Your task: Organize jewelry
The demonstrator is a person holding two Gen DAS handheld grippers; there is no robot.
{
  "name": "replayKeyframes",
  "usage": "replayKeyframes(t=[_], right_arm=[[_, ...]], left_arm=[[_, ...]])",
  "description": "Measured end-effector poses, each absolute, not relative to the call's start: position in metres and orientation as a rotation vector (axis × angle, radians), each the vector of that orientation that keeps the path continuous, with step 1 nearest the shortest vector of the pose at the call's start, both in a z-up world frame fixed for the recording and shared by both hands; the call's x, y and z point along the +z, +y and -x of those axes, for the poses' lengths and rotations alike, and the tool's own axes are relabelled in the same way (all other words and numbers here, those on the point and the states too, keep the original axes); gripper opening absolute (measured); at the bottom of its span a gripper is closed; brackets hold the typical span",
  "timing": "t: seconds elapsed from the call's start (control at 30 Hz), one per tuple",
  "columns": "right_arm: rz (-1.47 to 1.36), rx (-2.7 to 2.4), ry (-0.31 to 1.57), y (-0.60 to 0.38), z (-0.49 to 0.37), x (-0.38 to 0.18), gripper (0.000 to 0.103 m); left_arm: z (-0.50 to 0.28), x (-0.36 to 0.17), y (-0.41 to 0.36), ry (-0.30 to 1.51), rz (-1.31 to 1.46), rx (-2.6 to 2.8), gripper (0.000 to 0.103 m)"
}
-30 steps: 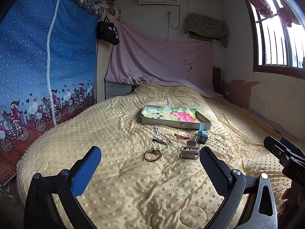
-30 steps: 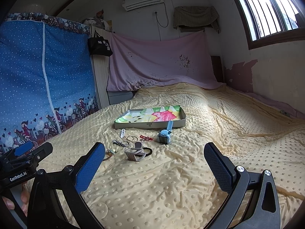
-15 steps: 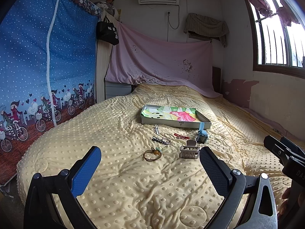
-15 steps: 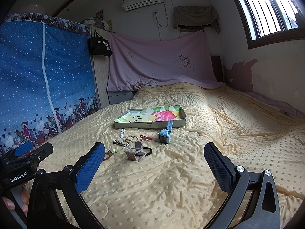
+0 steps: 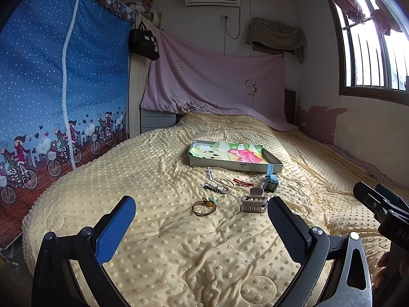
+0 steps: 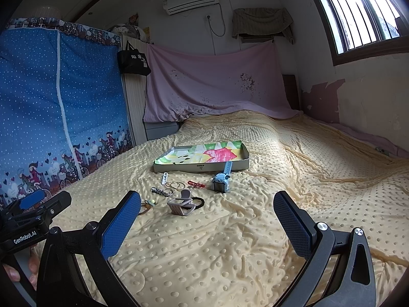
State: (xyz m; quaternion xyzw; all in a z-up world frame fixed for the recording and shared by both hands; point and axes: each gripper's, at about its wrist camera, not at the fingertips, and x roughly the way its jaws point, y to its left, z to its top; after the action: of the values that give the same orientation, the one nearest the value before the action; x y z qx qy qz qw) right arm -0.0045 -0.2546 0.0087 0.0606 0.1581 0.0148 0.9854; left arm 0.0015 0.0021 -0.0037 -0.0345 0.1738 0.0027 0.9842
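On a yellow dotted bedspread [image 5: 158,243] lies a shallow box [image 5: 231,165] [image 6: 222,166] with a colourful lining. In front of it lie small items: a blue watch [image 5: 270,181] [image 6: 222,180], a beige claw clip [image 5: 254,202] [image 6: 182,204], a brown hair tie [image 5: 204,207], thin rings [image 5: 223,181] [image 6: 175,185], a red clip [image 5: 242,183] [image 6: 196,184], a white clip [image 5: 210,173] and a dark chain piece [image 5: 212,187] [image 6: 159,191]. My left gripper [image 5: 202,217] and right gripper [image 6: 207,212] hover open, short of the items, holding nothing.
A blue fabric wardrobe [image 5: 51,89] stands left of the bed. A pink cloth [image 5: 217,87] hangs at the head. A barred window [image 5: 370,38] is on the right wall. A person's hand [image 6: 15,271] holds the left gripper's body.
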Motion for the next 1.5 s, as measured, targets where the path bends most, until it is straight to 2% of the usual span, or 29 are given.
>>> replayKeyframes(t=[1.2, 1.5], right_arm=[[-0.124, 0.031, 0.323, -0.253, 0.002, 0.004, 0.102], [-0.124, 0.04, 0.348, -0.25, -0.021, -0.012, 0.102]], left_arm=[[-0.001, -0.006, 0.001, 0.352, 0.069, 0.004, 0.103], [-0.013, -0.018, 0.001, 0.366, 0.066, 0.003, 0.103]])
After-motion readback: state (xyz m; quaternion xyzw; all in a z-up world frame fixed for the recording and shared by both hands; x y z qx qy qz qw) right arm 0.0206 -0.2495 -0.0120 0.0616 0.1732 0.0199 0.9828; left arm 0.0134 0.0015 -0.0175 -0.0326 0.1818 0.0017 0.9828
